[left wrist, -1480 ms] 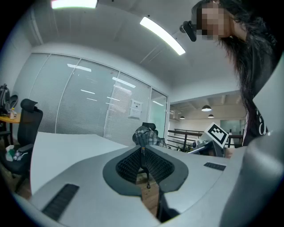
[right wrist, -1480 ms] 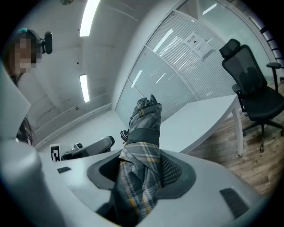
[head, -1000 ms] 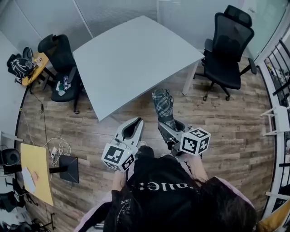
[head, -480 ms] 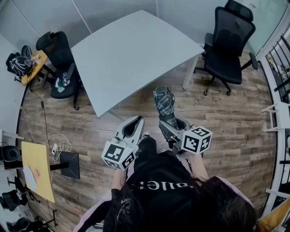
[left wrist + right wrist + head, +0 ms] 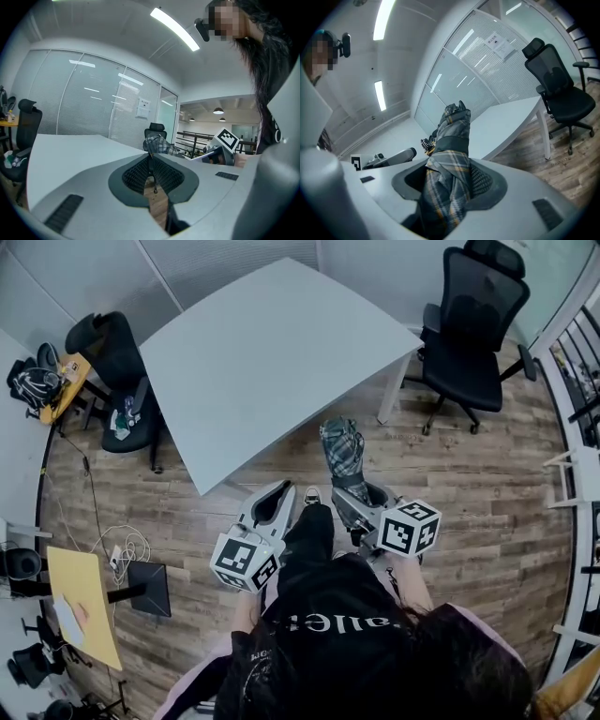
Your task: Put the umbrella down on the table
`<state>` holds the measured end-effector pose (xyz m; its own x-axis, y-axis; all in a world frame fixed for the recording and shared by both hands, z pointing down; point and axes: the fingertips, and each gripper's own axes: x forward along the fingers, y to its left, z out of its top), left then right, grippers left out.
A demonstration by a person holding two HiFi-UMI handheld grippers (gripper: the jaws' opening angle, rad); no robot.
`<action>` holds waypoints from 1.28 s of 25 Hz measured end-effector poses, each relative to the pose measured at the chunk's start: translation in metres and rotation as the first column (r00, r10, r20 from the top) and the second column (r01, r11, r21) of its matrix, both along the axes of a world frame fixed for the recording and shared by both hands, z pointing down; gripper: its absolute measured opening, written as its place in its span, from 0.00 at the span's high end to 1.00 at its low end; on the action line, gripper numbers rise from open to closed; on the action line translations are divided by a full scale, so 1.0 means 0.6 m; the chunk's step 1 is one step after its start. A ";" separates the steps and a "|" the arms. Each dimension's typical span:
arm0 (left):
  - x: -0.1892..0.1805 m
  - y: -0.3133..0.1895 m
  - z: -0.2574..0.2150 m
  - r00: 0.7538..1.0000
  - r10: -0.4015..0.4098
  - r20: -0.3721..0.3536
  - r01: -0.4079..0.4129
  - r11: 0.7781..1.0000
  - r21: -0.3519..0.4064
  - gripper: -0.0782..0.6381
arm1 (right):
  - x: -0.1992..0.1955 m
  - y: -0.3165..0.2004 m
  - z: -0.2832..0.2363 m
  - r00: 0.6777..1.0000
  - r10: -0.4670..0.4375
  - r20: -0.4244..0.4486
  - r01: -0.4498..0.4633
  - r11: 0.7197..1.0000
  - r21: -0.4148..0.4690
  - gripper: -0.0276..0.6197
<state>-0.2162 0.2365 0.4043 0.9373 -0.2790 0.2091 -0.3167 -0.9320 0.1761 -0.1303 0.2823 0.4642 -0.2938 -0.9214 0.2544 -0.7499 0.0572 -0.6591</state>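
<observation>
A folded grey plaid umbrella [image 5: 341, 452] sticks out forward from my right gripper [image 5: 353, 502], whose jaws are shut around its lower part. In the right gripper view the umbrella [image 5: 453, 133] fills the space between the pads and points up toward the white table [image 5: 506, 121]. In the head view the table [image 5: 272, 343] stands a step ahead, and the umbrella's tip hangs over the wooden floor short of the table's near edge. My left gripper [image 5: 282, 491] is held beside it, its tips together and nothing between them; from the left gripper [image 5: 151, 153] view the umbrella [image 5: 160, 145] shows to the right.
A black office chair [image 5: 473, 329] stands right of the table, near its leg [image 5: 388, 404]. Another dark chair [image 5: 120, 367] with items sits at the left, by a small yellow table with a backpack [image 5: 36, 385]. A white rack [image 5: 579, 486] is at the far right. The person's shoe [image 5: 312, 495] is between the grippers.
The person has stepped toward the table; a leg and shoe now show between the grippers. Both grippers and the umbrella have come slightly closer to the table's edge.
</observation>
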 end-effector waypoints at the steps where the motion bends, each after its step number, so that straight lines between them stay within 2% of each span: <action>1: 0.008 -0.011 0.002 1.000 0.004 -0.003 -0.004 1.000 -0.004 0.85 | 0.007 -0.009 0.003 1.000 0.004 0.000 -0.004 1.000 -0.006 0.62; 7: 0.068 -0.088 0.023 0.999 0.038 -0.004 -0.038 0.999 -0.028 0.85 | 0.062 -0.076 0.019 1.000 0.029 -0.008 -0.029 0.999 -0.046 0.62; 15: 0.144 -0.247 0.021 0.998 0.066 -0.010 -0.066 0.997 -0.033 0.85 | 0.130 -0.221 0.016 0.999 0.049 -0.017 -0.051 0.995 -0.085 0.62; 24: 0.189 -0.408 0.027 0.997 0.072 -0.025 -0.073 0.996 -0.052 0.85 | 0.175 -0.380 0.016 0.998 0.053 -0.022 -0.055 0.992 -0.113 0.62; 32: 0.214 -0.499 0.023 0.996 0.073 -0.053 -0.076 0.995 -0.066 0.85 | 0.197 -0.466 0.018 0.998 0.049 -0.036 -0.053 0.989 -0.135 0.62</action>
